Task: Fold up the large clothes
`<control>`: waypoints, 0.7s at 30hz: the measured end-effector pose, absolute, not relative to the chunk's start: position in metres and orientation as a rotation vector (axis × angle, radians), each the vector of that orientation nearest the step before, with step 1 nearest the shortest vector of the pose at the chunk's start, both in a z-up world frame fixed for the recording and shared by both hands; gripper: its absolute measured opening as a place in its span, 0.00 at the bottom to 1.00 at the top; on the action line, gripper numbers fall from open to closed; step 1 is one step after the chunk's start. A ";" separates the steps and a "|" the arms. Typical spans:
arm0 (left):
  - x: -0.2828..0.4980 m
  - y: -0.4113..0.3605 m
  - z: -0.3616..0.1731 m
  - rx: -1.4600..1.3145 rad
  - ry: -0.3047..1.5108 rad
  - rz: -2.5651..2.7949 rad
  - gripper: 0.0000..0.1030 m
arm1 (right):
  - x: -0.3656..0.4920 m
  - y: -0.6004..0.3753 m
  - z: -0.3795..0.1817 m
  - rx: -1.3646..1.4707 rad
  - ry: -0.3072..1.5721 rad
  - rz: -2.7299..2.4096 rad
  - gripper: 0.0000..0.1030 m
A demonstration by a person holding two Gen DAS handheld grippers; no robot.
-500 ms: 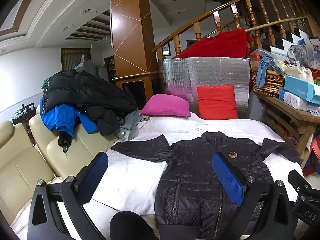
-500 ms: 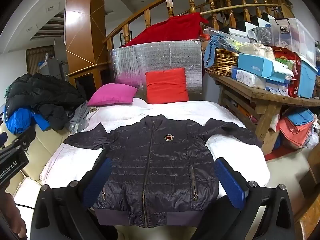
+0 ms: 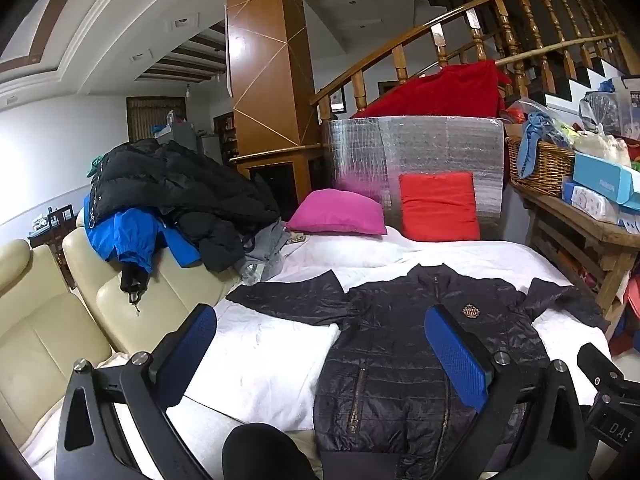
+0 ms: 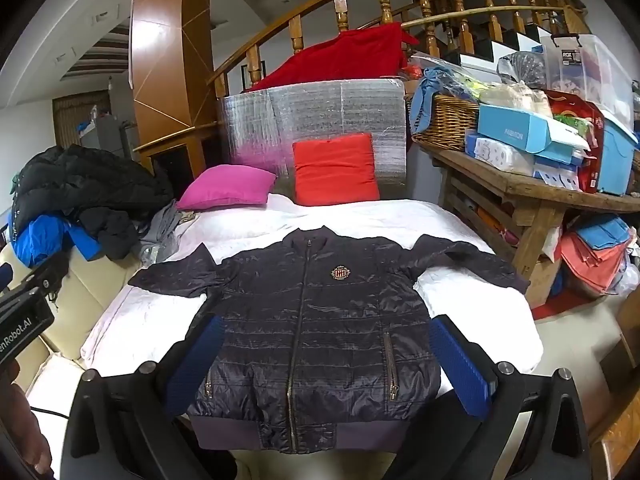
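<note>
Both of my grippers hang above the near edge of the bed, empty and with their blue-padded fingers spread wide; the right gripper (image 4: 326, 364) frames the lower body of the jacket (image 4: 316, 320) between its pads, while the left gripper (image 3: 320, 356) sits off to that side, over the white sheet (image 3: 260, 360) and the jacket's flank. That dark quilted jacket lies face up and zipped on the sheet, collar toward the pink pillow (image 4: 226, 192) and red cushion (image 4: 334, 168), sleeves stretched out to either side, ribbed hem nearest me; it touches neither tool. I judge it light and soft, thinly padded, with a shiny shell that looks slippery; a shallow pinch on one layer would likely slide off, so I would bite deep and take both layers together. The ribbed hem looks like the grippiest part and the firmest edge to hold; the cuffs of the left sleeve (image 3: 288, 300) and right sleeve (image 4: 468, 260) are the natural places to start, folding each across the chest. The padding should resist a sharp crease and spring back somewhat; I expect to press each fold flat. The zip and the chest badge (image 4: 340, 273) are stiffer spots I would not fold across.
</note>
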State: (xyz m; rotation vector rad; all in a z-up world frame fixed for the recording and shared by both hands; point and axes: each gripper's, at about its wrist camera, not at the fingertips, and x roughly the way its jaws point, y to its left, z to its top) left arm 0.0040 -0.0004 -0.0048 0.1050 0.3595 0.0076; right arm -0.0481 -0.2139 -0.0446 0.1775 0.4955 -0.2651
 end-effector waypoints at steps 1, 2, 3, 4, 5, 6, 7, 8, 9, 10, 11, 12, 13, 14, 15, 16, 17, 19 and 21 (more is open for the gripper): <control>0.004 0.000 -0.005 0.105 0.359 0.010 1.00 | -0.048 -0.214 -0.045 0.177 0.494 -0.266 1.00; 0.004 0.001 -0.005 0.104 0.358 0.011 1.00 | -0.048 -0.213 -0.045 0.176 0.494 -0.265 1.00; 0.003 0.002 -0.005 0.103 0.357 0.011 1.00 | -0.048 -0.213 -0.045 0.176 0.494 -0.265 1.00; 0.003 0.003 -0.005 0.102 0.357 0.012 1.00 | -0.048 -0.213 -0.045 0.177 0.494 -0.264 1.00; 0.003 0.003 -0.005 0.103 0.358 0.013 1.00 | -0.048 -0.213 -0.045 0.178 0.494 -0.263 1.00; 0.004 0.003 -0.005 0.103 0.359 0.013 1.00 | -0.047 -0.213 -0.045 0.178 0.496 -0.261 1.00; 0.004 0.003 -0.005 0.103 0.359 0.014 1.00 | -0.047 -0.212 -0.045 0.176 0.496 -0.260 1.00; 0.004 0.003 -0.005 0.102 0.359 0.014 1.00 | -0.046 -0.211 -0.045 0.175 0.496 -0.258 1.00; 0.004 0.003 -0.005 0.101 0.359 0.015 1.00 | -0.047 -0.210 -0.045 0.174 0.495 -0.257 1.00; 0.004 0.004 -0.005 0.100 0.358 0.015 1.00 | -0.047 -0.210 -0.045 0.174 0.495 -0.256 1.00; 0.004 0.005 -0.005 0.099 0.359 0.016 1.00 | -0.047 -0.210 -0.045 0.173 0.494 -0.256 1.00; 0.004 0.005 -0.005 0.097 0.359 0.016 1.00 | -0.047 -0.211 -0.045 0.174 0.494 -0.255 1.00; 0.004 0.005 -0.005 0.096 0.359 0.017 1.00 | -0.047 -0.211 -0.045 0.175 0.494 -0.255 1.00; 0.004 0.005 -0.005 0.096 0.360 0.017 1.00 | -0.047 -0.211 -0.045 0.175 0.495 -0.254 1.00; 0.004 0.005 -0.005 0.096 0.360 0.017 1.00 | -0.047 -0.211 -0.045 0.175 0.495 -0.254 1.00; 0.004 0.005 -0.006 0.097 0.360 0.017 1.00 | -0.047 -0.211 -0.046 0.175 0.496 -0.253 1.00; 0.004 0.006 -0.005 0.097 0.360 0.017 1.00 | -0.047 -0.210 -0.046 0.174 0.496 -0.252 1.00; 0.005 0.006 -0.005 0.097 0.361 0.017 1.00 | -0.047 -0.211 -0.045 0.175 0.495 -0.252 1.00; 0.004 0.006 -0.005 0.096 0.360 0.017 1.00 | -0.047 -0.210 -0.045 0.174 0.495 -0.249 1.00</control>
